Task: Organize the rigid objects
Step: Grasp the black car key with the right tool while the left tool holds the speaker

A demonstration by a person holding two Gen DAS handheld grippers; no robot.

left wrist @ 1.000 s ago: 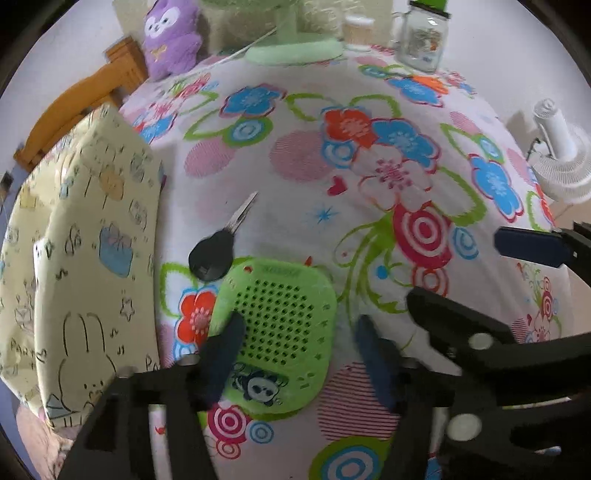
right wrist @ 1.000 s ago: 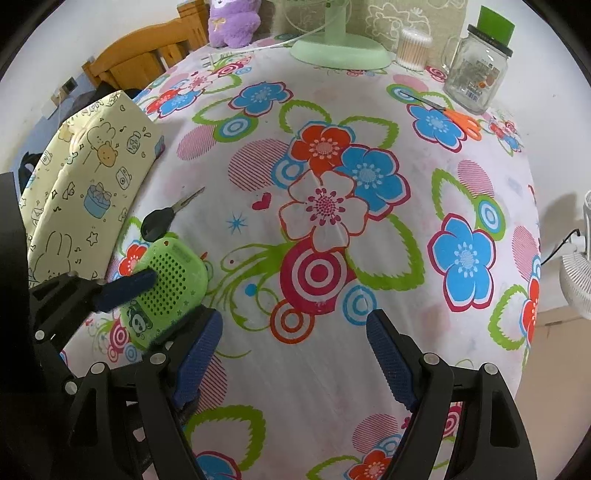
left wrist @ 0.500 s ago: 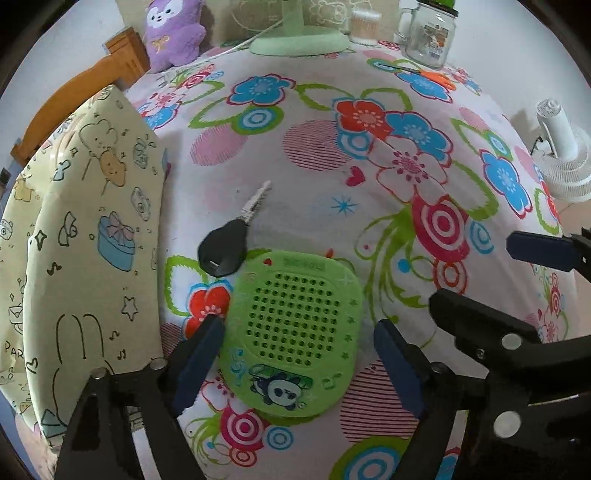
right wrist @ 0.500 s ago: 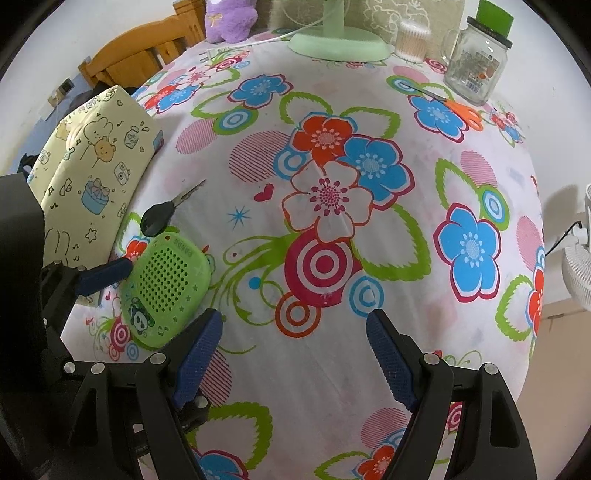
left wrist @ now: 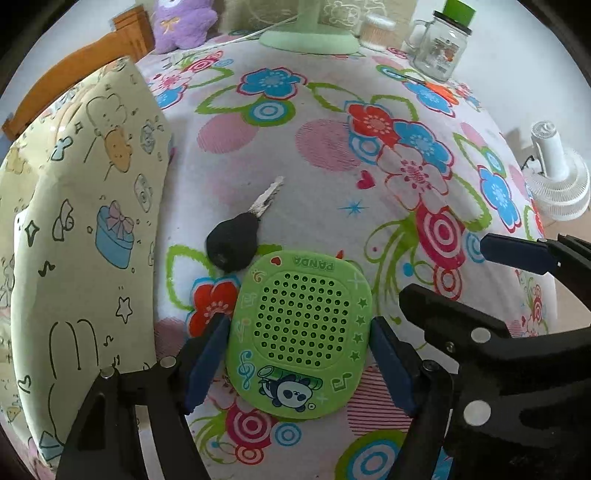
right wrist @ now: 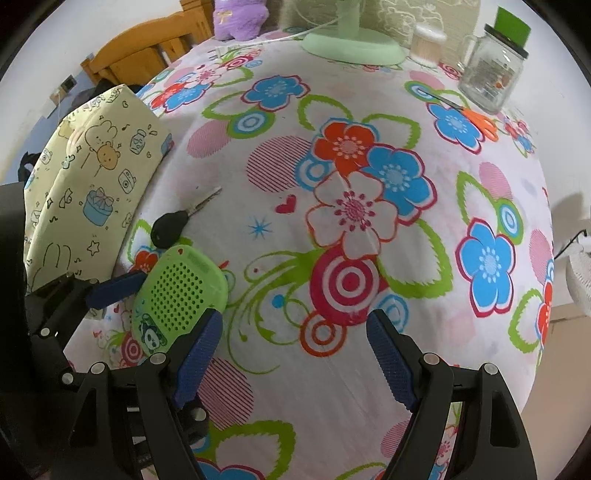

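Note:
A green perforated panda case (left wrist: 301, 339) lies flat on the flowered tablecloth (left wrist: 332, 155), near its left front. My left gripper (left wrist: 298, 322) points down over it with the case between its jaws. The jaws are closing, and the blue pads (left wrist: 207, 354) meet the case's two side edges. A black-headed key (left wrist: 236, 243) lies just beyond the case, touching its far corner. In the right wrist view the case (right wrist: 181, 291) and the key (right wrist: 170, 229) sit at the left. My right gripper (right wrist: 294, 317) hangs open over bare cloth to the right of the case, holding nothing.
A yellow cartoon-print cushion (left wrist: 81, 229) borders the table's left side. At the far edge stand a glass jar (right wrist: 491, 74), orange scissors (right wrist: 476, 118), a green fan base (right wrist: 351, 44), a swab pot (right wrist: 428, 44) and a purple plush (right wrist: 240, 18). A white fan (left wrist: 554, 184) stands off the right edge.
The left gripper's jaws spread from over the case's top to outside its edges, then drew in against its sides. The right gripper has not moved.

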